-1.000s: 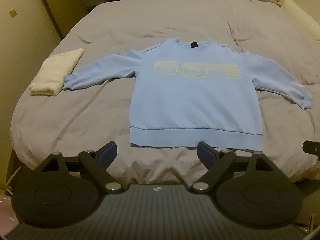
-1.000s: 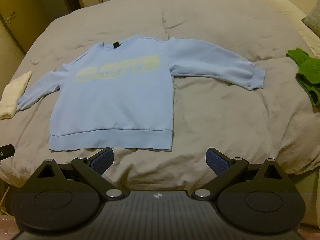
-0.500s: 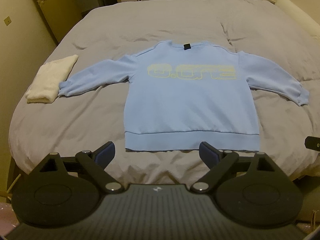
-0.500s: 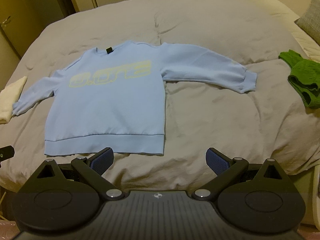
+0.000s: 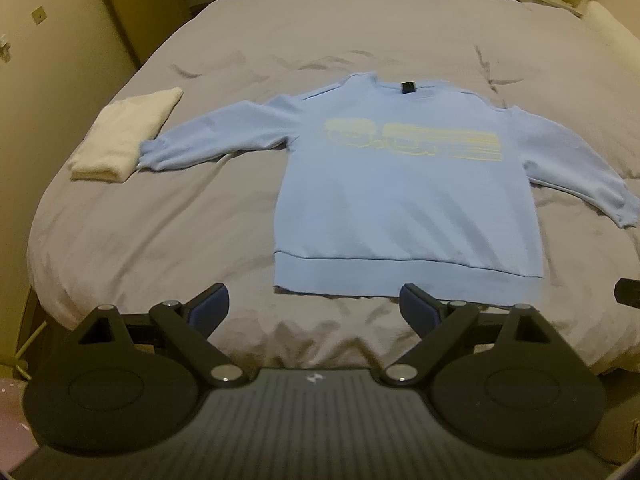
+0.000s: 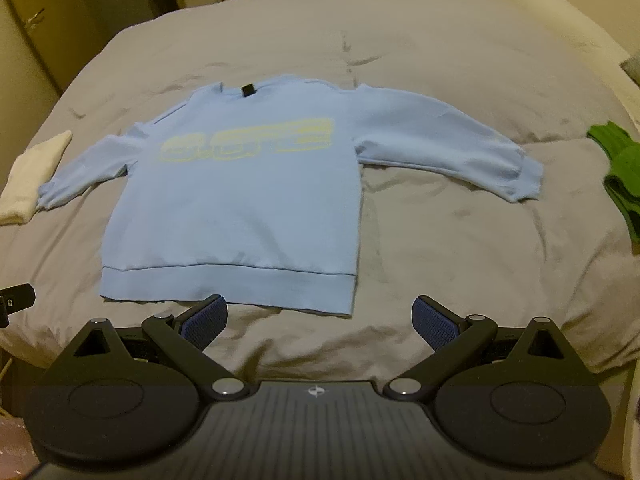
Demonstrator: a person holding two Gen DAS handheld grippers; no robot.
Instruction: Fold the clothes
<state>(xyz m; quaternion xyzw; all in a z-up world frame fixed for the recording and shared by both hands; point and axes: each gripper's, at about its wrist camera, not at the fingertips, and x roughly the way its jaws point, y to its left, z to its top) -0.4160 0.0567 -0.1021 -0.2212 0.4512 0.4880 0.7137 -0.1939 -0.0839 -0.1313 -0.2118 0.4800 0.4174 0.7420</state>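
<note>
Sweatshirt (image 5: 404,204) lies flat and face up on the bed (image 5: 200,240), sleeves spread, its hem just ahead of my fingertips in both views. My left gripper (image 5: 314,312) stands wide with nothing between the pads; my right gripper (image 6: 320,318) is just as wide and empty, the hem's right corner ahead of its left pad.

What I think could go wrong: the duvet is soft and creased, so a pinch at the hem may take the bedcover with it, or catch only the top layer and skew the fold. Its left cuff touches the towel (image 5: 124,140), so swinging that sleeve may drag the towel.

Off my right fingers there is bare bed as far as the green knit (image 6: 620,176). The bed edge is close under both grippers
</note>
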